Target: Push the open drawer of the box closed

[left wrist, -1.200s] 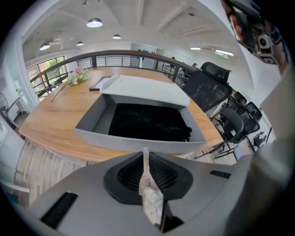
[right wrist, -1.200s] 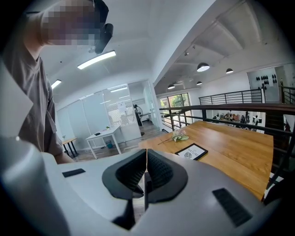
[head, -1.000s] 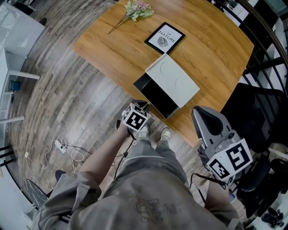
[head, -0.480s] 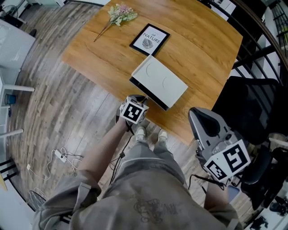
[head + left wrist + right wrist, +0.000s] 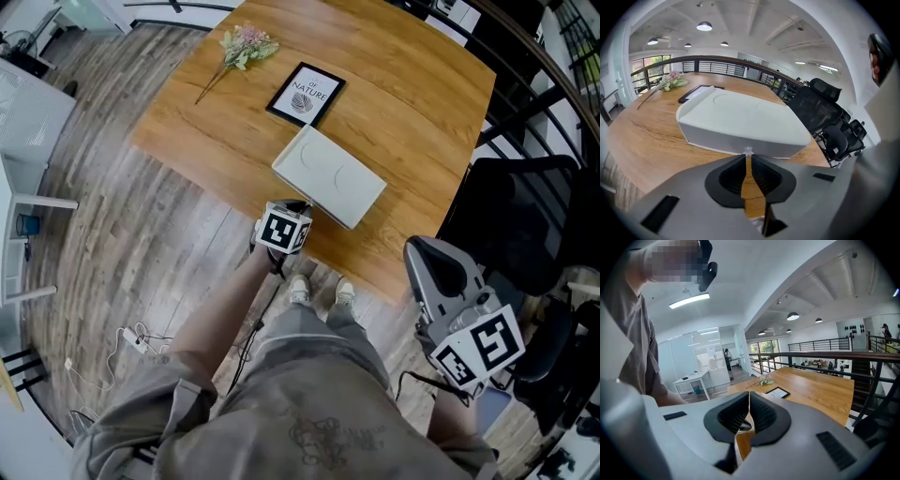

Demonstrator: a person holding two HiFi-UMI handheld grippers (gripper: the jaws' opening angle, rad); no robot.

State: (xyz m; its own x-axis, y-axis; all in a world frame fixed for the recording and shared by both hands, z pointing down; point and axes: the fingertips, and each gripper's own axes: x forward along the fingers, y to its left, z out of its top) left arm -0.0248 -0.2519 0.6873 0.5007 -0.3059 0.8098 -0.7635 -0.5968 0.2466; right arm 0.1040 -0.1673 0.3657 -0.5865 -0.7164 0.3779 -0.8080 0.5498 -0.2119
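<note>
The wooden bench (image 5: 412,103) carries a white box (image 5: 328,173) just beyond the left tool (image 5: 292,214), a framed print (image 5: 306,93) farther past it, and a flower sprig (image 5: 242,45) farthest off, leftward.

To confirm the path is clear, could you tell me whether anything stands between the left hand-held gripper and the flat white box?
Nothing visible does; the left hand-held gripper points straight at the flat white rectangular box.
</note>
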